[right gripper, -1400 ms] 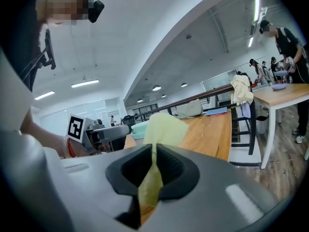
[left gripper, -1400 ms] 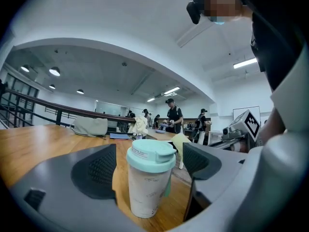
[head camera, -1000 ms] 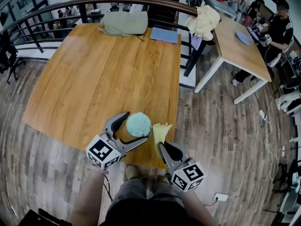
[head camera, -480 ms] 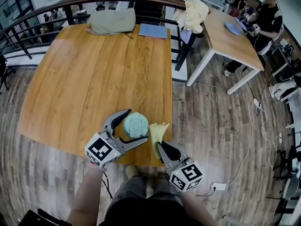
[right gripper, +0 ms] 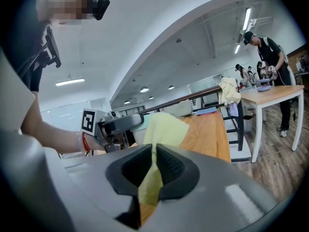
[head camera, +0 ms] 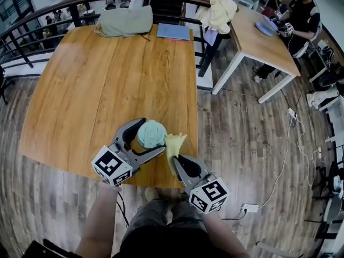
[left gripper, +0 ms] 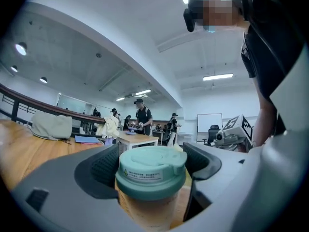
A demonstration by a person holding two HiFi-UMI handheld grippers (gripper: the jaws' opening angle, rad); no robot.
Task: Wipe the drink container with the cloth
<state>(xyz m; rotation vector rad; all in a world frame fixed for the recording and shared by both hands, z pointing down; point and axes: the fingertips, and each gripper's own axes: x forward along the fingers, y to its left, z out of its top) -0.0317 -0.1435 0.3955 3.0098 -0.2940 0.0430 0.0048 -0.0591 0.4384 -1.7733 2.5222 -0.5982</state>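
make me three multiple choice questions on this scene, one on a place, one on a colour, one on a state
1. Where does the blue folder lie?
A. on the floor
B. at the far edge of the wooden table, beside the grey bag
C. on a chair

2. What colour is the lid of the cup?
A. red
B. black
C. mint green

3. What state is the yellow cloth in?
A. pinched between the jaws of the right hand-held gripper
B. spread flat on the table
C. draped over the railing

Answers:
1 B, the head view shows it next to the bag on the table's far side.
2 C, the head view and the left gripper view both show a pale green lid.
3 A, the right gripper view shows the pads shut on it.
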